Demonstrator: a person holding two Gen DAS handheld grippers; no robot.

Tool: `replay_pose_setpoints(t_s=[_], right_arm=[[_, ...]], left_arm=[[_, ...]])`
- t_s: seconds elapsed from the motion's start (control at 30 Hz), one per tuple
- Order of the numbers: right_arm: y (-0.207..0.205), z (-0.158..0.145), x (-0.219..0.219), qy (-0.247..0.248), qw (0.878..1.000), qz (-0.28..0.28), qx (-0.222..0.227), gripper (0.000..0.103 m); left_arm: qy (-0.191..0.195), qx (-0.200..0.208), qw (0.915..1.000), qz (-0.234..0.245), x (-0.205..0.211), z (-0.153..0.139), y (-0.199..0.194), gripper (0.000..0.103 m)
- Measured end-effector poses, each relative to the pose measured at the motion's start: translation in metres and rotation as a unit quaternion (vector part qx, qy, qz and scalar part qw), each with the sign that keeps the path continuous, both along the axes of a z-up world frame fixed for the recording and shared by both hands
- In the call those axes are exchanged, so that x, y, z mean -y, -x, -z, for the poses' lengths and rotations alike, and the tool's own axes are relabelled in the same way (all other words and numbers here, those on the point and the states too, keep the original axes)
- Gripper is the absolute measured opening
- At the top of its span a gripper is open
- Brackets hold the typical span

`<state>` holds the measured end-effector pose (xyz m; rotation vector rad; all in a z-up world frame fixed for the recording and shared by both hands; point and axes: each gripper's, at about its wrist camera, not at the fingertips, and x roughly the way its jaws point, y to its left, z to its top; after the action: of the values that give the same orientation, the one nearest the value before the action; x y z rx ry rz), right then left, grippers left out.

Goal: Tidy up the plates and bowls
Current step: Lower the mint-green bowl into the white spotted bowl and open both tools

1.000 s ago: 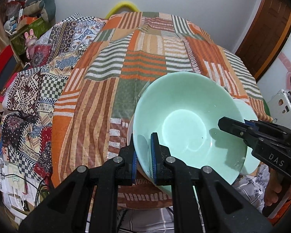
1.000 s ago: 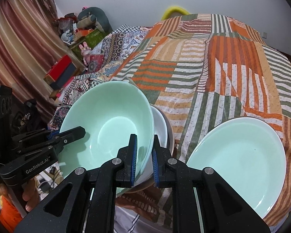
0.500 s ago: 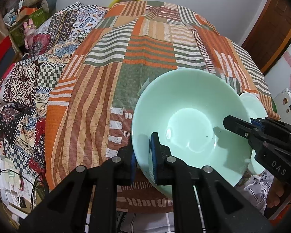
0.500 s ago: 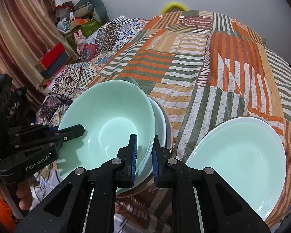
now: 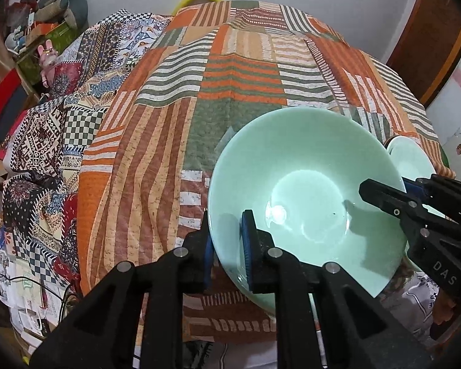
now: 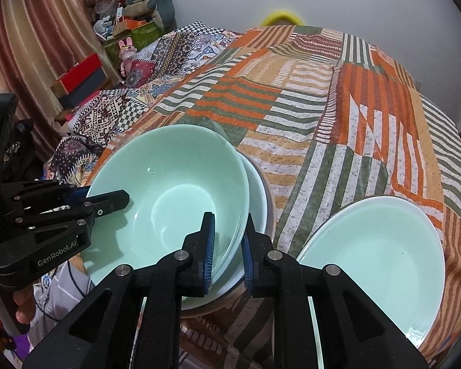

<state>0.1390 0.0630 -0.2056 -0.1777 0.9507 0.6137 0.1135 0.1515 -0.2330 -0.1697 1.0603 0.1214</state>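
A mint-green bowl [image 5: 307,184] [image 6: 169,190] sits on top of a stack of bowls [image 6: 258,196] at the near edge of the bed. My left gripper [image 5: 227,246] [image 6: 86,195] straddles its left rim. Its jaws are opening, and the pads still lie against the rim. My right gripper [image 6: 229,246] [image 5: 387,189] is shut on the opposite rim. A pale green plate [image 6: 375,264] [image 5: 408,160] lies to the right of the stack.
A striped orange and green patchwork cover [image 5: 230,92] spreads over the bed beyond the dishes. At the far left are a curtain [image 6: 30,46], boxes and soft toys [image 6: 126,52]. A brown door [image 5: 427,46] stands at the right. A hand [image 6: 23,304] holds the left gripper.
The green bowl has come down and settled level into the stack, with both grippers on its rim. The left gripper's jaw gap looks slightly wider.
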Motion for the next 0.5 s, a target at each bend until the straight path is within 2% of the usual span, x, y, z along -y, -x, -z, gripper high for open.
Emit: replay_pose_setpoints(t_s=[0.2,0.37,0.5], right_arm=[[0.003,-0.003,-0.004,0.012,1.0,0.003,0.016,0.016],[0.003,-0.007,-0.003,0.01,1.0,0.006,0.022,0.021],[0.003,-0.007,-0.005,0.016,0.999,0.007,0.027,0.021]], left_arm=[[-0.004,0.003,1.0,-0.001,0.0,-0.004,0.0,0.02],[-0.005,0.01,0.9999,-0.002,0.0,-0.011,0.002,0.02],[-0.002,0.014,0.9999,-0.003,-0.002,-0.015,0.004,0.02]])
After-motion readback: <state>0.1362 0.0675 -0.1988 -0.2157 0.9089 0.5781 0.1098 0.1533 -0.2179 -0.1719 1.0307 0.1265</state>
